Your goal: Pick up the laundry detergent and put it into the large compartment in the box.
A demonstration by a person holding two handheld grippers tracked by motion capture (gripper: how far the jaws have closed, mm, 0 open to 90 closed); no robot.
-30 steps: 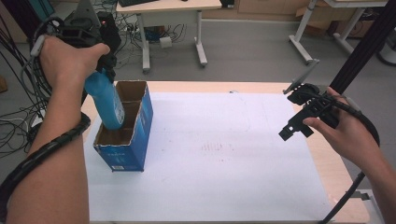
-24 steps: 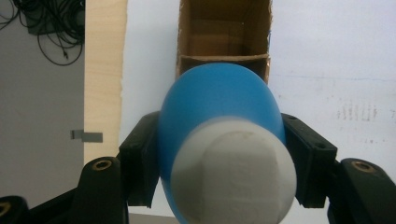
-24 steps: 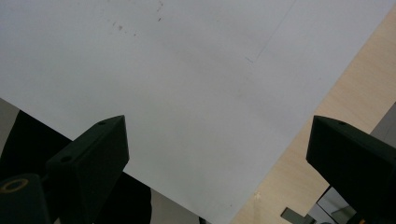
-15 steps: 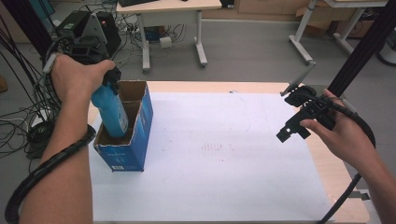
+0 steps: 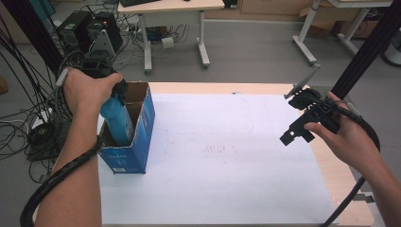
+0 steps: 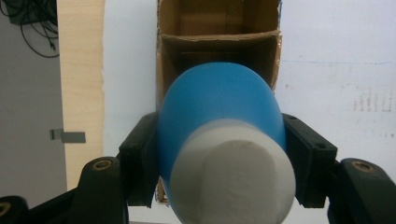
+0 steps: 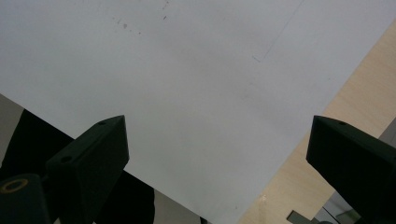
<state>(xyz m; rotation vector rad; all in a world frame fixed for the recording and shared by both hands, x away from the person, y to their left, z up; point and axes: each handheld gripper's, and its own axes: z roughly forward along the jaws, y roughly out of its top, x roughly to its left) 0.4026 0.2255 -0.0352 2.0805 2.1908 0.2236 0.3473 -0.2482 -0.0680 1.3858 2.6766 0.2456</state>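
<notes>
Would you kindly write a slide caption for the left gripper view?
Left tongs clamp a blue bottle with a white cap above an open cardboard box.

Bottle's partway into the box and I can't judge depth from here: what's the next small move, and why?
Probably lower it a little further, straight down. The left gripper is shut on the bottle, whose lower end is already inside the box, near compartment, but its upper body stands above the rim. Don't release yet.

The blue bottle (image 5: 117, 122) has its lower part hidden inside the cardboard box (image 5: 137, 142), and the hand (image 5: 89, 90) covers its top; in the left gripper view the bottle's white cap (image 6: 232, 175) is blurred and cut off by the bottom edge
</notes>
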